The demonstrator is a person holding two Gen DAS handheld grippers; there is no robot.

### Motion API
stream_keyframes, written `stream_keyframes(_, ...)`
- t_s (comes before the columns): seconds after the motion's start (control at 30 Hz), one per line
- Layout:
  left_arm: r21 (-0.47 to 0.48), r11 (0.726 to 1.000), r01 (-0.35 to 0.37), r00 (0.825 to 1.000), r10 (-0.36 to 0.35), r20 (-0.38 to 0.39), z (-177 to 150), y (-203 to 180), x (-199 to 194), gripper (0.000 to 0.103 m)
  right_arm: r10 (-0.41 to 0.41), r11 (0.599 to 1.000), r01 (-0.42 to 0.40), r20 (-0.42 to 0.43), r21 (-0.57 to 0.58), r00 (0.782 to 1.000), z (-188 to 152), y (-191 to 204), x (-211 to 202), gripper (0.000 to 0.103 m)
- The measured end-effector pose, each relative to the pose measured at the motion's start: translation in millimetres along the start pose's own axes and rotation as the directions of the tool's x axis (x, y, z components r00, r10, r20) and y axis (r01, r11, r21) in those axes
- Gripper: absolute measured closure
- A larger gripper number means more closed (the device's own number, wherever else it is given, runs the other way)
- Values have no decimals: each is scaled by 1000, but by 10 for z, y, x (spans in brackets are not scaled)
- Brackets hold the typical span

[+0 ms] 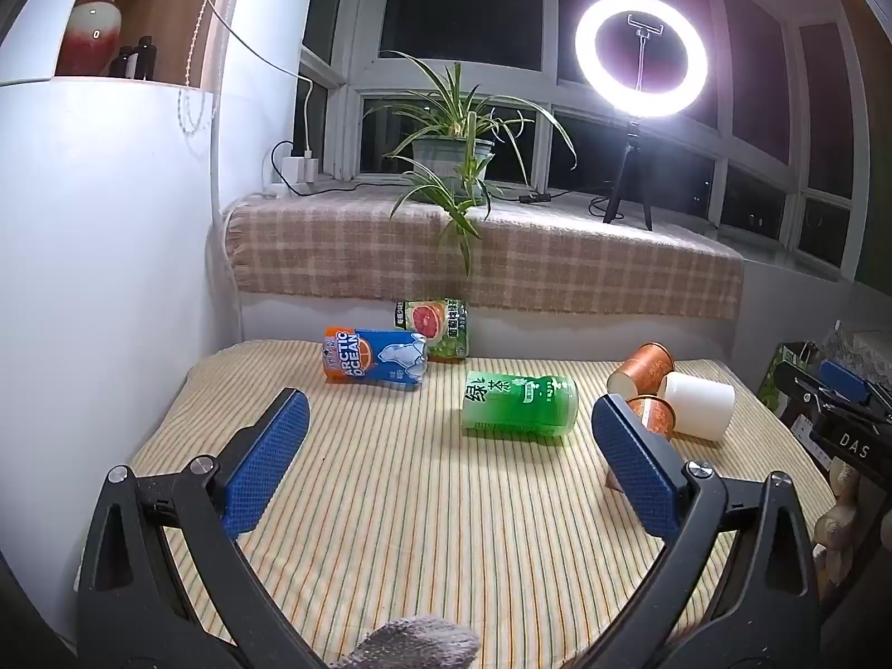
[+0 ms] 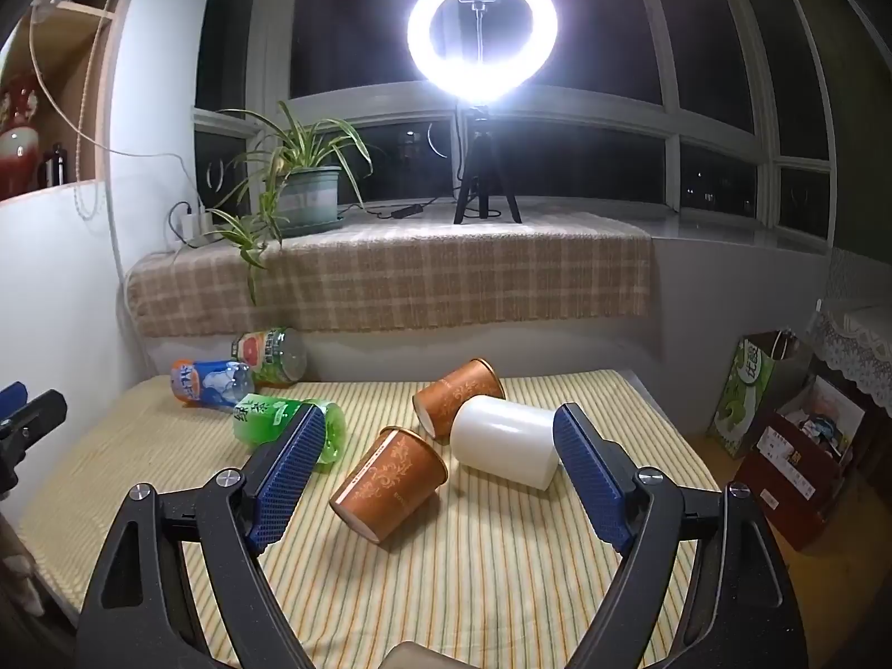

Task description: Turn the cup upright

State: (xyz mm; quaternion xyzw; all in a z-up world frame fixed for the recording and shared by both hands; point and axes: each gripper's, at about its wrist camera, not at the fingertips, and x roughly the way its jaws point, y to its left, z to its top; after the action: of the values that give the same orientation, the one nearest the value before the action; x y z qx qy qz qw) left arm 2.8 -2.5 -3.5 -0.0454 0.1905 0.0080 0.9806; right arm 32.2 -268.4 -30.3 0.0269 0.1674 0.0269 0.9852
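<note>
Three cups lie on their sides on the striped tablecloth [image 2: 502,585]. The near orange paper cup [image 2: 390,482] lies between my right gripper's fingers, base toward me. A second orange cup [image 2: 460,396] and a white cup [image 2: 504,440] lie just behind it. My right gripper [image 2: 437,474] is open and empty, just short of the near cup. My left gripper [image 1: 449,457] is open and empty over the cloth [image 1: 418,529]. In the left wrist view the white cup [image 1: 697,404] and the orange cups [image 1: 641,371] [image 1: 655,415] lie right of it.
Three cut bottle cups lie on their sides: green [image 1: 518,404], blue Arctic Ocean [image 1: 376,359], grapefruit [image 1: 435,329]. A plaid-covered sill [image 1: 502,256] holds a plant [image 1: 454,159] and ring light [image 1: 641,56]. Boxes [image 2: 791,435] stand right of the table. The right gripper shows in the left wrist view [image 1: 836,401].
</note>
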Motion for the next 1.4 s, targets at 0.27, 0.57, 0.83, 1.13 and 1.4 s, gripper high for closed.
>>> stream_keyframes(0.27,0,1000,0,1000,0,-3,-33,0,1,0,0,1000,0,-3,-5,1000,-8,34,45,19)
stream_keyframes(0.57,-2,1000,2,1000,-2,-4,-32,5,10,0,2,1000,-2,-4,-7,1000,-5,52,41,19)
stream_keyframes(0.83,-2,1000,1,1000,-1,-6,-26,3,6,0,6,1000,-6,-10,-11,1000,20,84,50,19)
stream_keyframes(1.13,-1,1000,0,1000,0,-6,-61,-15,53,0,20,1000,-20,-13,-20,1000,40,117,61,19)
stream_keyframes(1.4,-7,1000,-12,1000,12,-8,-72,123,49,0,37,999,-37,-25,-28,999,28,169,104,19)
